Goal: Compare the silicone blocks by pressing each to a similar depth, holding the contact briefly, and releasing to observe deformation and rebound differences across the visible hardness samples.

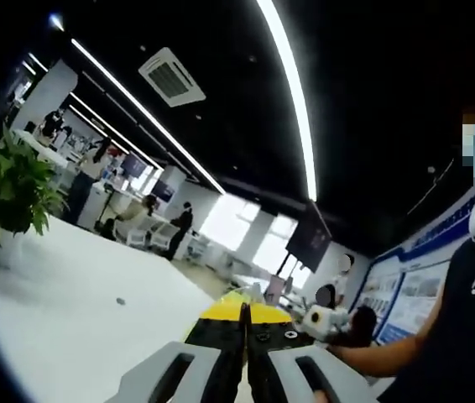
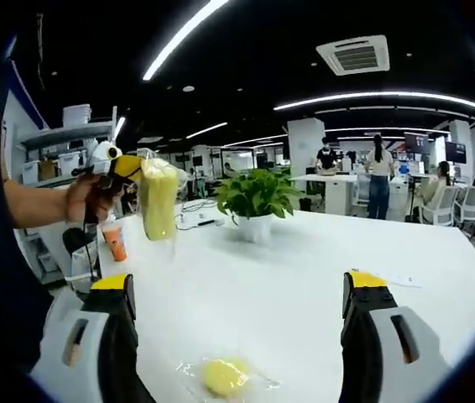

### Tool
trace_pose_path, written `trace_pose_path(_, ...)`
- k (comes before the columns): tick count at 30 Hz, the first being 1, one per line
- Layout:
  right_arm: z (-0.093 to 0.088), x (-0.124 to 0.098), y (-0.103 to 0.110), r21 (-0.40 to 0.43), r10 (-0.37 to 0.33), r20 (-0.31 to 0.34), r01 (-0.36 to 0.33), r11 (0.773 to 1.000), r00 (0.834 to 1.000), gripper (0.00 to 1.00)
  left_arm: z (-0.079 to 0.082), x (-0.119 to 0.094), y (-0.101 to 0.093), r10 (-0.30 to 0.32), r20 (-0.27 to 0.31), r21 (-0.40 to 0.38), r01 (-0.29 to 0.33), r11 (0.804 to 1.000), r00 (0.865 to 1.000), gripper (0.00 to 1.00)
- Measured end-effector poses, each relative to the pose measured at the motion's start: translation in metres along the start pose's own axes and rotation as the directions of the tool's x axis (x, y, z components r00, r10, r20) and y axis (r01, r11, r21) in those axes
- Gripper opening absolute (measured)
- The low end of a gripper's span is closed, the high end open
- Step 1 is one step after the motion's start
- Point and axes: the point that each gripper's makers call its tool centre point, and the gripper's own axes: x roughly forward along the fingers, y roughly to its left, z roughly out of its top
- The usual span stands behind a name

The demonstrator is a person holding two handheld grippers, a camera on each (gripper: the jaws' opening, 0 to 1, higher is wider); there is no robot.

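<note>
Jaws of your right gripper (image 2: 237,323) stand wide apart above a pale yellow round silicone block (image 2: 223,375) on the white table (image 2: 305,277). Your left gripper (image 2: 137,180) pinches a soft yellow block (image 2: 159,201), raised clear of the table.

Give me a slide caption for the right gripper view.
Open right tool above yellow block; left tool lifts another.

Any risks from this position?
1. The left gripper holds a bagged yellow block up in the air; a slip would likely drop it onto the white table.
2. The second yellow block lies near the table's front edge, between the open right gripper's jaws; pressing could push it off.
</note>
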Motion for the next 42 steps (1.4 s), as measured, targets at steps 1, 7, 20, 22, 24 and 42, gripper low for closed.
trace_pose_path(1, -0.003, -0.004, -0.004, 0.003, -0.013, -0.002, 0.013, 1.000, 1.000, 0.96, -0.001, -0.001, 0.001, 0.005, -0.003, 0.004, -0.005, 1.000, 1.000, 0.00)
trace_pose_path(7, -0.023, -0.032, -0.027, 0.017, -0.111, -0.032, 0.112, 0.994, 0.993, 0.96, -0.006, -0.006, 0.008, 0.031, -0.010, 0.011, -0.031, 0.999, 0.999, 0.00)
trace_pose_path(20, -0.086, -0.086, -0.055, 0.077, -0.222, -0.127, 0.232, 0.970, 0.967, 0.96, -0.015, -0.009, 0.015, 0.061, 0.005, -0.020, -0.061, 0.998, 0.998, 0.00)
trace_pose_path(22, -0.093, -0.087, -0.053, 0.066, -0.223, -0.152, 0.235, 0.970, 0.963, 0.96, -0.016, -0.009, 0.021, 0.072, 0.007, -0.030, -0.072, 0.997, 0.997, 0.00)
trace_pose_path(24, -0.096, -0.090, -0.053, 0.042, -0.229, -0.165, 0.238, 0.970, 0.959, 0.96, -0.019, -0.009, 0.025, 0.079, 0.005, -0.038, -0.078, 0.996, 0.997, 0.00)
trace_pose_path(42, -0.116, -0.091, -0.053, 0.073, -0.210, -0.173, 0.225, 0.972, 0.962, 0.96, -0.069, -0.022, 0.059, 0.164, -0.043, -0.153, -0.169, 0.974, 0.986, 0.00)
